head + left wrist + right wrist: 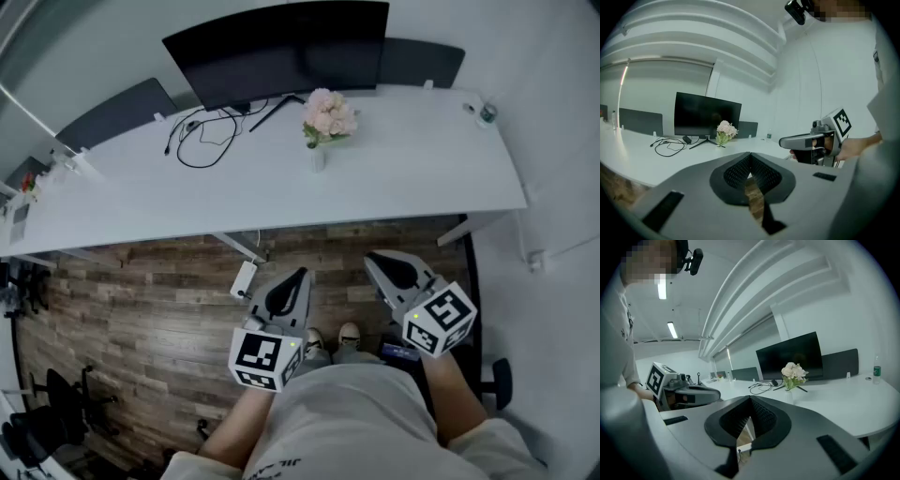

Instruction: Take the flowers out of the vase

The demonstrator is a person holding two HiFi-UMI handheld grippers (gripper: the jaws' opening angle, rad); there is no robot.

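A bunch of pale pink flowers (328,114) stands in a small clear vase (318,157) near the middle of the white desk (403,178), in front of the monitor. The flowers (725,129) show far ahead in the left gripper view and the flowers (793,371) likewise in the right gripper view. My left gripper (298,278) and right gripper (374,262) are held low over the wooden floor, well short of the desk's front edge. Both are shut with nothing between their jaws.
A black monitor (281,47) stands at the back of the desk with a tangle of black cable (206,136) to its left. A small bottle (486,114) sits at the far right corner. Dark partition panels (117,111) line the back edge. A white power strip (244,278) lies under the desk.
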